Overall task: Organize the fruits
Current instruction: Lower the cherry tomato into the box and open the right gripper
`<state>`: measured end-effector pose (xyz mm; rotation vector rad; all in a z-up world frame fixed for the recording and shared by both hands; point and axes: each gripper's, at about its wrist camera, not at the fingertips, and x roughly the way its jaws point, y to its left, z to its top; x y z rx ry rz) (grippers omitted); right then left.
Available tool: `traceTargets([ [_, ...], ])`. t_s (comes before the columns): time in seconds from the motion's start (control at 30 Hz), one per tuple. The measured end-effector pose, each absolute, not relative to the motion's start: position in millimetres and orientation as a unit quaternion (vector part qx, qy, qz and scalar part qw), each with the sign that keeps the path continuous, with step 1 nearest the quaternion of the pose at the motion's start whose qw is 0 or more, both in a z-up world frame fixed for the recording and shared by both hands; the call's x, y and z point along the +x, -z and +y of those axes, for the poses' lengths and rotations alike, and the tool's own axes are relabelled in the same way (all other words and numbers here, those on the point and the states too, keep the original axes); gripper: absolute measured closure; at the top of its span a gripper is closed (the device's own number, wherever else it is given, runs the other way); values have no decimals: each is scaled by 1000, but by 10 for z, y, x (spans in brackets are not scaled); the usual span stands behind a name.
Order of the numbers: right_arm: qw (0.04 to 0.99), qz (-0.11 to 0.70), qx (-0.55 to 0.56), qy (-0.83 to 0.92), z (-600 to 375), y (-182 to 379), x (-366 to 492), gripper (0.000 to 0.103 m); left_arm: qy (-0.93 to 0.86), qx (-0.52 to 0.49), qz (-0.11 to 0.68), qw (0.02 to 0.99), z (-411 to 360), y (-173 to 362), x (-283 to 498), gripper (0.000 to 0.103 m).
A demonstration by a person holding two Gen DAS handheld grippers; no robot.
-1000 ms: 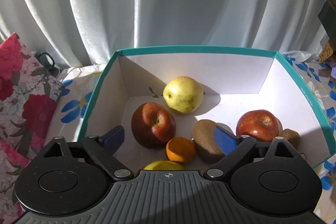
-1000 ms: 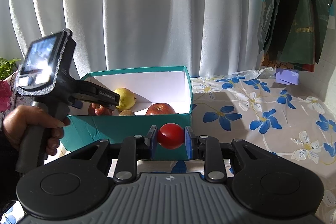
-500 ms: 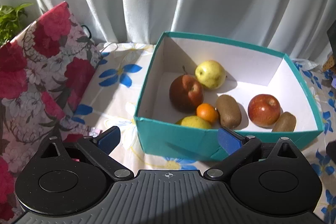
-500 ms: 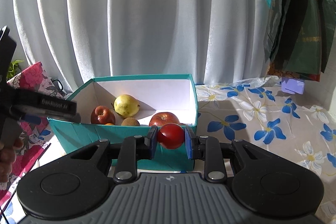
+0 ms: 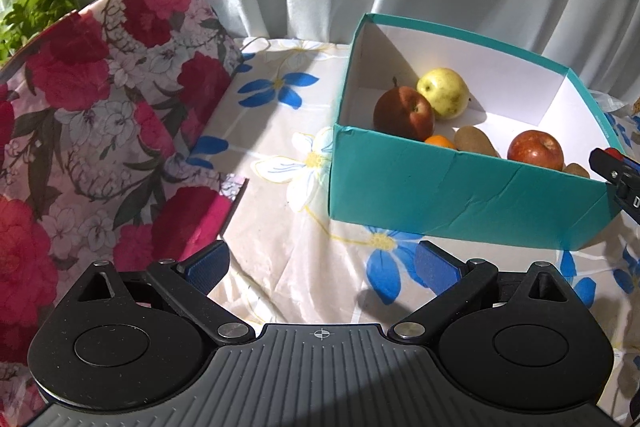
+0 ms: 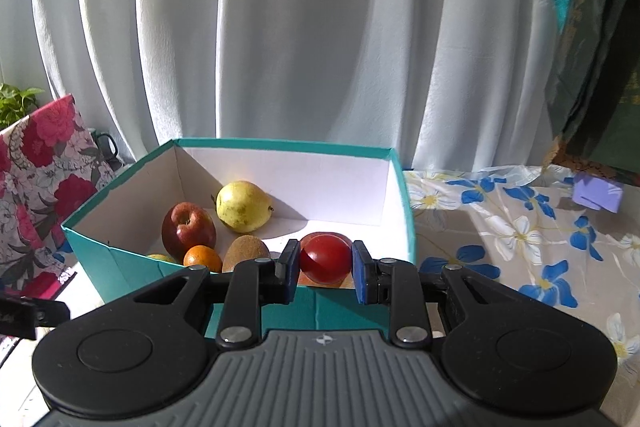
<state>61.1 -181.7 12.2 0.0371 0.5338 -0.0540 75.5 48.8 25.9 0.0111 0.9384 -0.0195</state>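
Two apples (image 6: 188,229), a pear (image 6: 242,205), an orange (image 6: 202,257) and kiwis (image 6: 246,251) sit in the teal box (image 6: 120,251). Right gripper (image 6: 325,269) pinches a tomato (image 6: 325,259) over its near wall; left gripper (image 5: 320,267), jaws spread and empty, hangs short of it.

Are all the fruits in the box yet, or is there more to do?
Nearly! The teal box already holds a pear, two apples, an orange and kiwis. The right hand-held gripper is squeezing a small red fruit above the box's front edge; it still has to go in. The left hand-held gripper is open and empty. No loose fruit shows on the tablecloth.
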Motion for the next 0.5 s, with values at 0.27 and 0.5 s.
traceTargets([
  [0.27, 961, 274, 14, 31, -1818, -7, 796, 77, 1, 10, 462, 887, 537, -217, 692, 2],
  [0.5, 957, 287, 31, 32, -1857, -12, 840, 65, 19, 21, 468, 883, 440, -169, 684, 2],
])
